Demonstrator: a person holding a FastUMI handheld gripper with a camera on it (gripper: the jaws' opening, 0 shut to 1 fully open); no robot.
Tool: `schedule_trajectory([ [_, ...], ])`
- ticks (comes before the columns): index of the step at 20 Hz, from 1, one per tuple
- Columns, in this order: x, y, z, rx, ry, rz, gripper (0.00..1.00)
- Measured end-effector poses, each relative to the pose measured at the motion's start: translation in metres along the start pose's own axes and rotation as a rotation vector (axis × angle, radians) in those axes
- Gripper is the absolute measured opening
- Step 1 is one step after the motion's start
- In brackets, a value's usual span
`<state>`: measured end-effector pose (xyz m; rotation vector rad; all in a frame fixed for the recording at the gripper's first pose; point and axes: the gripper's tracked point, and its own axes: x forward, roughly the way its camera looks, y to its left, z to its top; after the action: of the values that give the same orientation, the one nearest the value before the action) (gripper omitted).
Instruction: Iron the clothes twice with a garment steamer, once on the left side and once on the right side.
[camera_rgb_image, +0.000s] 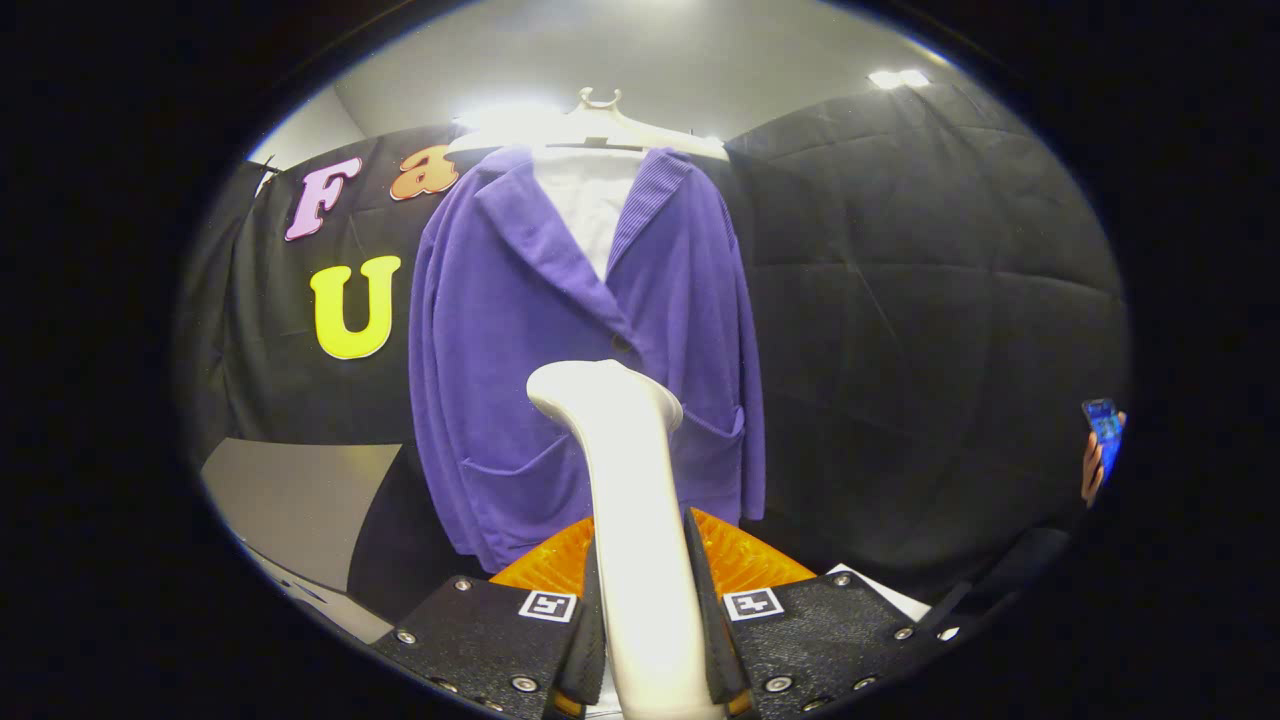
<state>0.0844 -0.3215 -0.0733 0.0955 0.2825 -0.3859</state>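
A purple jacket (585, 350) hangs on a pale hanger (596, 122) over a white shirt (588, 208), straight ahead of me. My gripper (640, 590) is shut on the white handle of a garment steamer (630, 480), both fingers pressing its sides. The steamer's head (600, 388) points up and forward, level with the jacket's lower front near the middle, between its two pockets. Whether the head touches the cloth I cannot tell.
The booth's black cloth wall (900, 300) stands behind and to the right of the jacket. A grey panel (300, 500) lies low on the left. A person's hand holding a phone (1102, 440) shows at the far right. White sheets (880, 590) lie beyond the right finger.
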Motion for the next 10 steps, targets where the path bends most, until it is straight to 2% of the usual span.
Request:
schedule_trajectory([
  [7,0.029,-0.019,0.083,0.180,-0.128,0.032,0.39],
  [10,0.046,-0.028,0.107,0.186,-0.170,0.010,0.39],
])
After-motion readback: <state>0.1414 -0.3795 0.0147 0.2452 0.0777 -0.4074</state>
